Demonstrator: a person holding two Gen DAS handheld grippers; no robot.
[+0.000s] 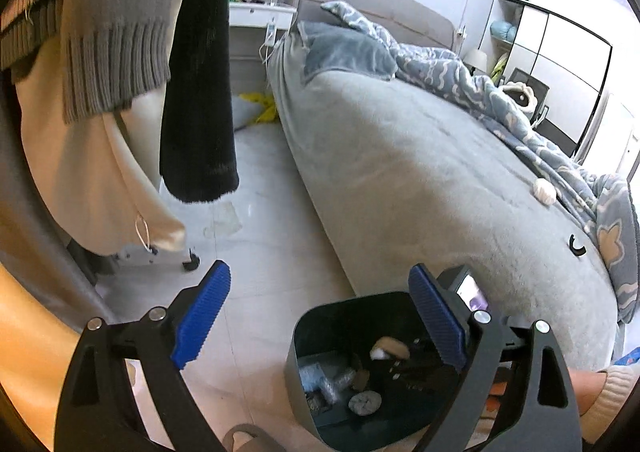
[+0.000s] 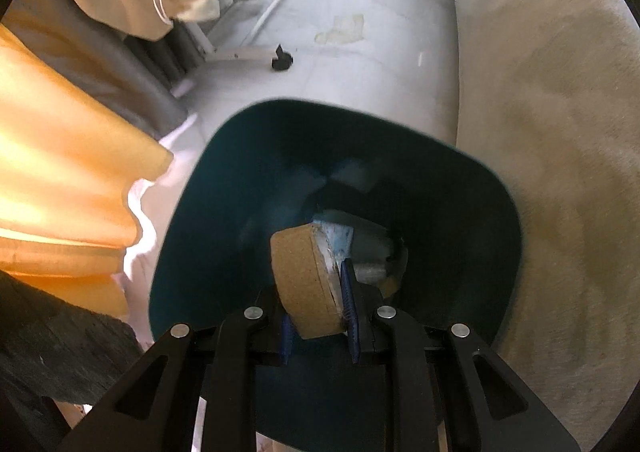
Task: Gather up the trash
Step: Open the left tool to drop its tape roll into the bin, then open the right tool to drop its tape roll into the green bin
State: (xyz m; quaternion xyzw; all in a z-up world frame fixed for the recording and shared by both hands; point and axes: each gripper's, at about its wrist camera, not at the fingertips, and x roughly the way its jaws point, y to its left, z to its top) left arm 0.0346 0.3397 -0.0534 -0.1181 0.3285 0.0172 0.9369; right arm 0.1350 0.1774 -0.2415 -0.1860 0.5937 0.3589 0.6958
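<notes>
A large bed (image 1: 420, 156) with a grey cover fills the right side of the left wrist view, and a blue patterned blanket (image 1: 520, 108) lies crumpled along its far edge. On the pale tiled floor (image 1: 272, 236), just beside the bed, stands a dark bin (image 2: 188, 220) with a teal inner wall. Some clothes hang at the left: a grey knitted sweater (image 1: 116, 32) and a black garment (image 1: 200, 72). An orange curtain (image 2: 68, 180) is near the bin on the other side.

Inside the bin there are already several pieces of trash (image 1: 344, 384), among them a grey crumpled ball and something in clear wrapping. One small pale ball (image 1: 545, 190) lies on the bed, near the blanket.

The right gripper (image 2: 320, 308) points down into the mouth of the bin. Its blue pads pinch a round brown cork-like piece (image 2: 306, 280) with a white and blue layer on one side; this piece is held over the inside of the bin.

The left gripper (image 1: 320, 316) is above the floor and the bin's rim. Its jaws are spread wide and nothing is between them.
</notes>
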